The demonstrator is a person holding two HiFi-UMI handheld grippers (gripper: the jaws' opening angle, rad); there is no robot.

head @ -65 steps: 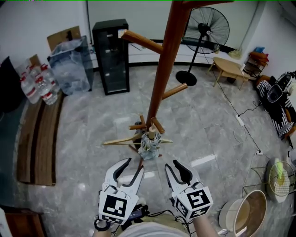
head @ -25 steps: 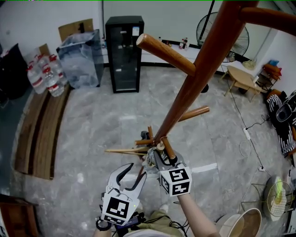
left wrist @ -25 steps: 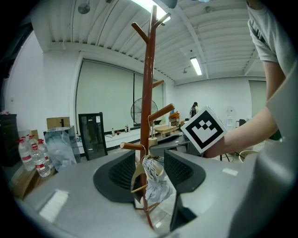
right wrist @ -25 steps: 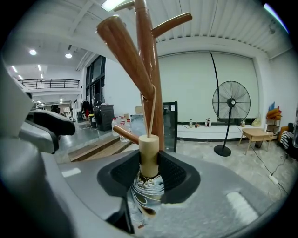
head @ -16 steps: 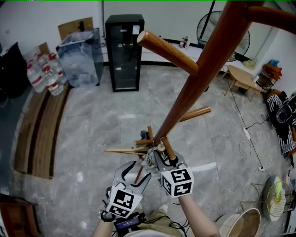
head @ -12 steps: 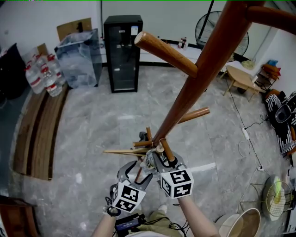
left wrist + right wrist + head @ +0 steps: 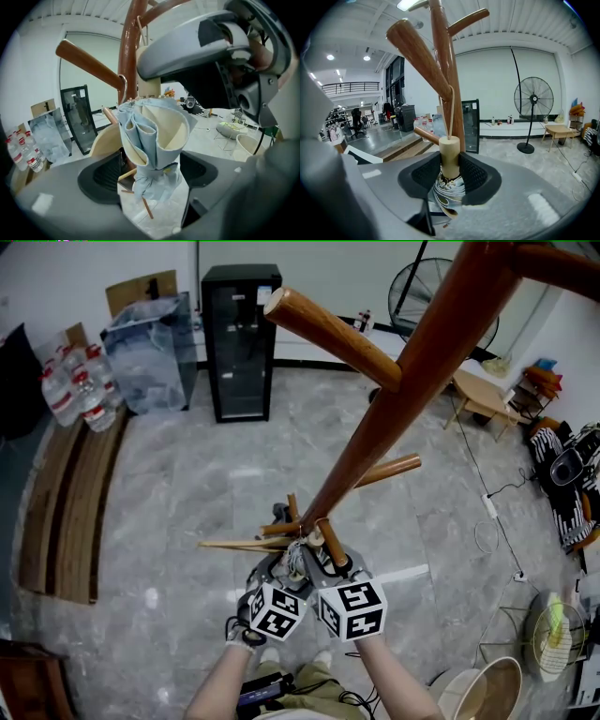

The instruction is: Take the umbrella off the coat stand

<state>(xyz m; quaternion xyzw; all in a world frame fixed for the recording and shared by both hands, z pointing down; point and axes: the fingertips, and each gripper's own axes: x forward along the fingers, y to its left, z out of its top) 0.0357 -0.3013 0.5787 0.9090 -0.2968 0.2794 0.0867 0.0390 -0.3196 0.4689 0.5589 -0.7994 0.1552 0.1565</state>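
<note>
The umbrella (image 7: pixel 154 136) hangs low on the coat stand (image 7: pixel 394 399), its cord (image 7: pixel 451 110) running up from the pale wooden handle (image 7: pixel 450 157) to a slanted peg (image 7: pixel 417 51). The right tool (image 7: pixel 450 176) is clenched on that handle, both pads pressing its sides. The left tool (image 7: pixel 152 174) sits just beside it and lower. Its jaws have just been opening and now stand wide, released, with the folded blue and cream canopy between them and a gap on each side. The 2 marker cubes almost touch in the head view.
</note>
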